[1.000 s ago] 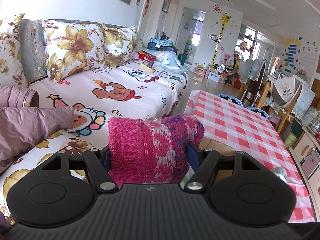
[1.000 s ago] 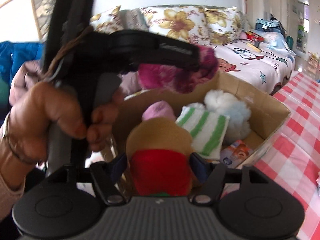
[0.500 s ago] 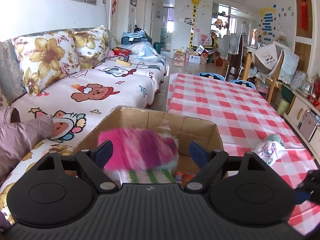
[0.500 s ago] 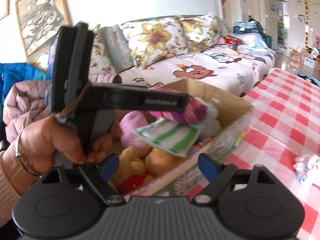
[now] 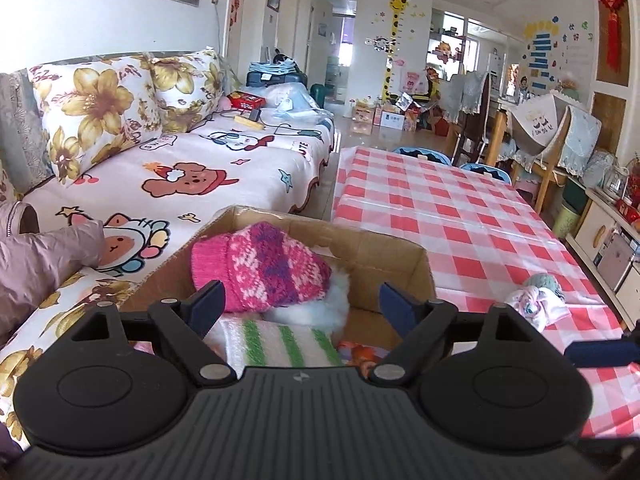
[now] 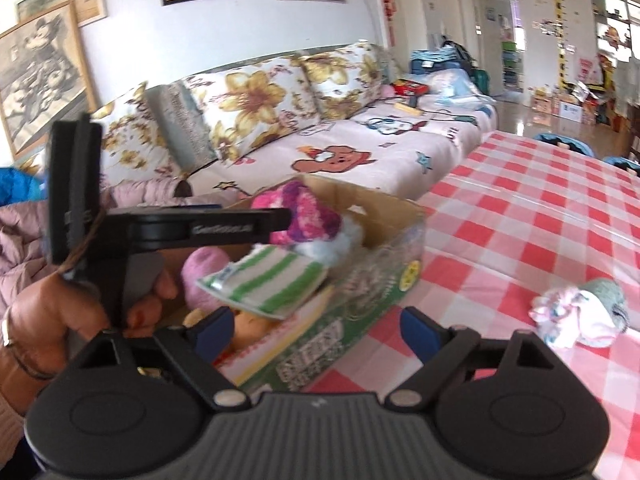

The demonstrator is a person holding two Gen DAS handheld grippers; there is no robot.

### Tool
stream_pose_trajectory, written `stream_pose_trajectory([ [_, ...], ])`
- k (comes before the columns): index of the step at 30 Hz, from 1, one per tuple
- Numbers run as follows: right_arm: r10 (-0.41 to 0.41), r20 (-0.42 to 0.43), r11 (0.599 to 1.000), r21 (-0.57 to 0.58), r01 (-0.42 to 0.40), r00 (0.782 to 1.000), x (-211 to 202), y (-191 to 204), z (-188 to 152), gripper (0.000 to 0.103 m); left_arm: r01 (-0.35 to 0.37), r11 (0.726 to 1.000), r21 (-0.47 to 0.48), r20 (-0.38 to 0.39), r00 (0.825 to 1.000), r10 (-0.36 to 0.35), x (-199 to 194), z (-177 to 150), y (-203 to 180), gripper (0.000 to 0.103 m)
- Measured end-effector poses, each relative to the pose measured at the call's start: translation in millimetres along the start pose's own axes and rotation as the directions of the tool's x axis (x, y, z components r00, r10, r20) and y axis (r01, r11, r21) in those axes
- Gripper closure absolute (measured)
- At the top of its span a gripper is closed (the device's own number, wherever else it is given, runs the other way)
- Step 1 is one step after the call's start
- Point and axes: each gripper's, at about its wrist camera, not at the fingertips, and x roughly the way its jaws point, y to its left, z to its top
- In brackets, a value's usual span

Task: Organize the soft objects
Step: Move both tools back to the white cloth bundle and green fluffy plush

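Observation:
A pink and purple knit hat (image 5: 260, 268) lies on top of the soft things in the cardboard box (image 5: 384, 252); it also shows in the right wrist view (image 6: 308, 216). Under it are a white fluffy toy (image 5: 316, 308), a green-striped cloth (image 5: 280, 344) and plush toys (image 6: 204, 276). My left gripper (image 5: 302, 304) is open and empty, just behind the hat, and shows from the side in the right wrist view (image 6: 276, 220). My right gripper (image 6: 316, 326) is open and empty over the box's near edge (image 6: 320, 344). A pink and grey soft bundle (image 6: 580, 312) lies on the checked tablecloth (image 6: 520, 208).
The box stands at the table's left end, next to a sofa (image 5: 192, 176) with floral cushions (image 5: 92, 108). A mauve jacket (image 5: 36, 264) lies on the sofa's near end. Chairs (image 5: 488, 168) and cluttered furniture stand beyond the table.
My left gripper opened and let the knit hat fall into the box, then drew back. My right gripper let go of the red and tan plush toy into the box and pulled back.

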Motion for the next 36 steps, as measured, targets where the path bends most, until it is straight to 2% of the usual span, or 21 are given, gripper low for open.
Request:
stream_pose_trajectory([
  [7, -0.067, 0.002, 0.996, 0.053, 0.067, 0.998, -5, -22, -6, 0.007, 0.015, 1.0, 0.023, 0.004, 1.0, -0.015, -8, -5, -8, 0.0],
  [20, -0.156, 0.015, 0.981, 0.12, 0.153, 0.988, -25, -53, -16, 0.004, 0.087, 0.991, 0.101, -0.007, 0.996, -0.087, -30, -18, -29, 0.0],
  [25, -0.199, 0.02, 0.967, 0.165, 0.193, 0.98, -38, -71, -22, 0.004, 0.134, 0.986, 0.095, -0.031, 0.991, -0.131, -38, -26, -40, 0.0],
  [36, -0.303, 0.028, 0.925, 0.249, 0.287, 0.953, -66, -111, -40, 0.003, 0.157, 0.975, 0.159, -0.053, 0.987, -0.15, -54, -48, -84, 0.0],
])
